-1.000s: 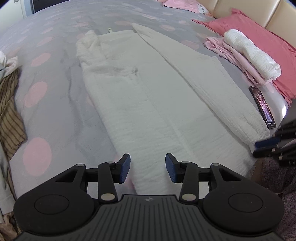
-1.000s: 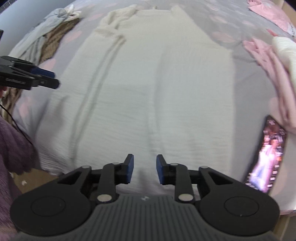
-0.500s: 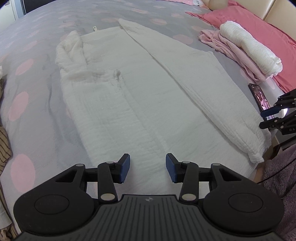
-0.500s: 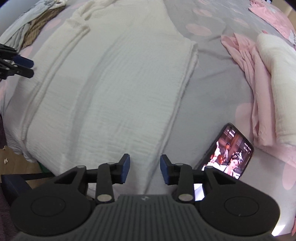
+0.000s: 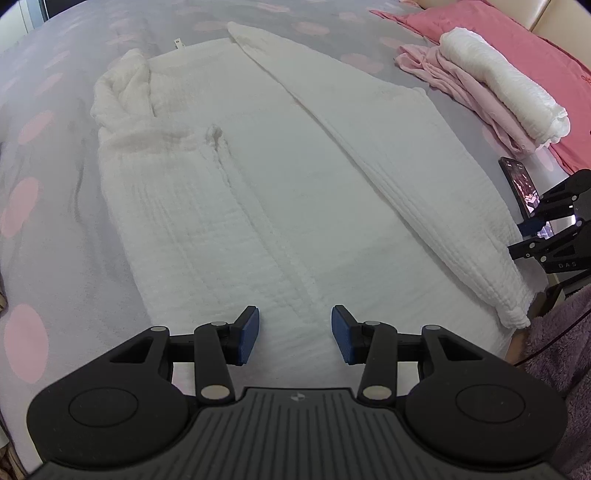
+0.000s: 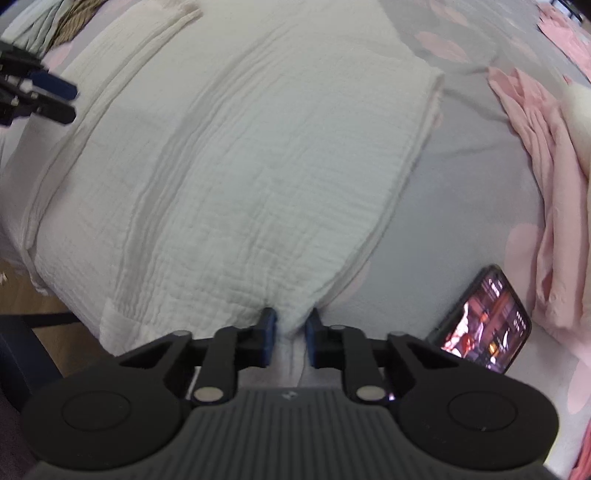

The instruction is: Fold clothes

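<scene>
The left claw (image 5: 294, 334) hangs open above the white garment's (image 5: 258, 192) near hem on the bed (image 5: 48, 229); its long axis runs away; the right claw (image 6: 290, 334) is closing, its near-right corner bunched between its pads.

Grey bedspread (image 5: 55, 258) with pink dots, pink pillow (image 5: 517, 44), beige headboard (image 5: 554, 14), wooden floor (image 6: 44, 317)

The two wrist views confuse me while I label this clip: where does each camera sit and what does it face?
Left wrist: on the left claw, angled down at the white crinkled cotton garment; its open fingers show.
Right wrist: on the right claw, closing on that garment's near right edge; its fingers show.
Shared: the garment, the lit black phone and each other's claw.
</scene>
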The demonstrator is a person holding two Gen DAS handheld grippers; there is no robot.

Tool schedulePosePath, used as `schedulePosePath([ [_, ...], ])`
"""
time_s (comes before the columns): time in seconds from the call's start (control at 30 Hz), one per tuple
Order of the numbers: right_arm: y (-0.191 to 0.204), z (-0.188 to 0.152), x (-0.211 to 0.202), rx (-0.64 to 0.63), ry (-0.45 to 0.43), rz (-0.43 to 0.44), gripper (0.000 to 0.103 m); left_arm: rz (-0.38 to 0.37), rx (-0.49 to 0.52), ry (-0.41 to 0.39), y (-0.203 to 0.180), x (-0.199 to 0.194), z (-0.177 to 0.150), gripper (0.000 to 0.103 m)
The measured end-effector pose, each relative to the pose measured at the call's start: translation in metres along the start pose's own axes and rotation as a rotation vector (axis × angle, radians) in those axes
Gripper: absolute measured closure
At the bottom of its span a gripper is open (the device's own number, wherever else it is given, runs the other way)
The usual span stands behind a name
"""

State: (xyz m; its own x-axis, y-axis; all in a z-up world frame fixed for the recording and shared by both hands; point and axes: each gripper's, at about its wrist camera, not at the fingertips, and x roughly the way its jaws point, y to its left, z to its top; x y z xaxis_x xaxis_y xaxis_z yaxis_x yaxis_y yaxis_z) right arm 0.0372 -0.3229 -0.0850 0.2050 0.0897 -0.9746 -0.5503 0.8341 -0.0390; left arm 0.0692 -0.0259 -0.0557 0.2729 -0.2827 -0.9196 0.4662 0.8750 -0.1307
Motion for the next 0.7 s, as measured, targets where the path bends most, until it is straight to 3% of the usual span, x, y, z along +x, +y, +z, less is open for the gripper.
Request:
schedulePosePath([
  [0.17,0.026,0.007,-0.011,-0.078,0.008,-0.095,0.095,-0.019,0.003,-0.014,-0.003,-0.006,0.011,0.062],
  [0.4,0.058,0.016,-0.039,-0.132,-0.056,-0.154,0.095,-0.092,-0.016,-0.067,-0.010,-0.021,0.053,0.059],
  [0.7,0.083,0.018,-0.045,-0.189,-0.099,-0.122,0.095,-0.196,0.014,-0.105,-0.053,-0.012,0.132,0.052],
])
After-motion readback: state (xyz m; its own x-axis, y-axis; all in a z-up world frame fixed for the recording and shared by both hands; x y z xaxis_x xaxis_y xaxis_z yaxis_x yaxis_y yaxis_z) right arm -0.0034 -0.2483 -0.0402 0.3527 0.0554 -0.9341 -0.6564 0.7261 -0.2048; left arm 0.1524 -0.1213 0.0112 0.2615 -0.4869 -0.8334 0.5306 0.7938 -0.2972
